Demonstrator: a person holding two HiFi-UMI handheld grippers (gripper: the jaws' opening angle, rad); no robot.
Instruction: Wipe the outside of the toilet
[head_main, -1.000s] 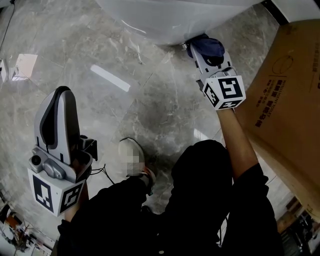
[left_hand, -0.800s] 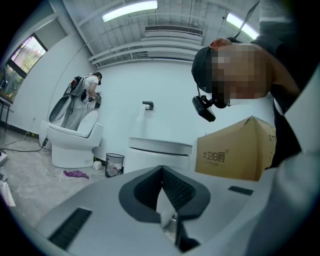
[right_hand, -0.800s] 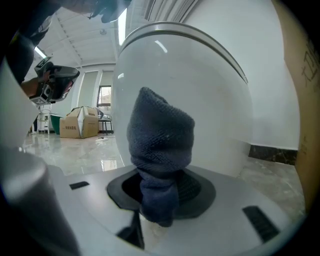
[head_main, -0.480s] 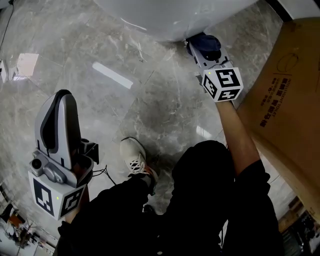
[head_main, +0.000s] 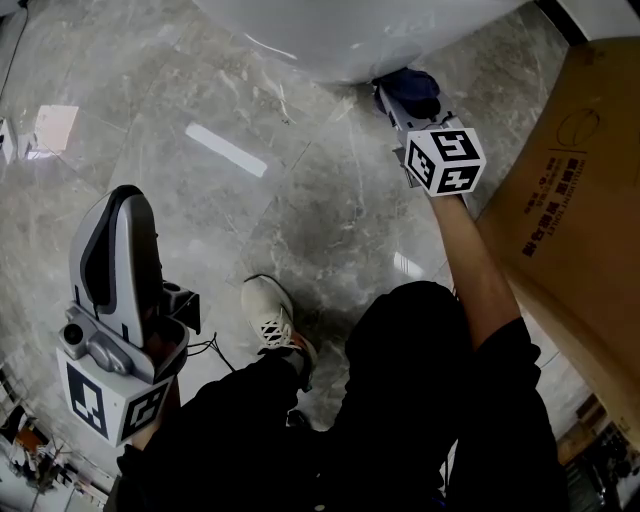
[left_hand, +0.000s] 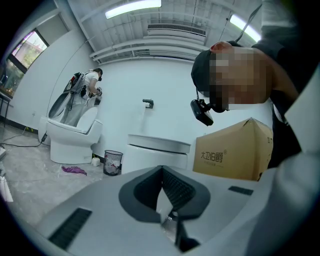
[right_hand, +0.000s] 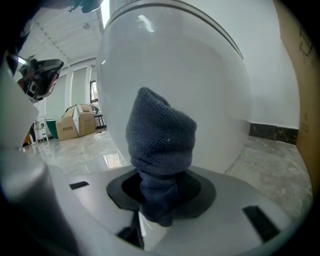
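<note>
The white toilet (head_main: 340, 35) fills the top of the head view, and its rounded bowl wall (right_hand: 200, 85) looms close in the right gripper view. My right gripper (head_main: 400, 92) is shut on a dark blue cloth (right_hand: 160, 135), and the cloth (head_main: 412, 86) presses against the lower outside of the bowl near the floor. My left gripper (head_main: 118, 235) is held away at the lower left, pointing up, jaws shut with nothing between them (left_hand: 167, 200).
A large cardboard box (head_main: 575, 190) stands close on the right of my right arm. My shoe (head_main: 268, 312) rests on the grey marble floor (head_main: 180, 120). The left gripper view shows another toilet (left_hand: 72, 135), a wire bin (left_hand: 113, 162) and a box (left_hand: 232, 150).
My right gripper and the cloth have slid slightly up and away along the base of the bowl. The left gripper has sunk a little lower in the head view.
</note>
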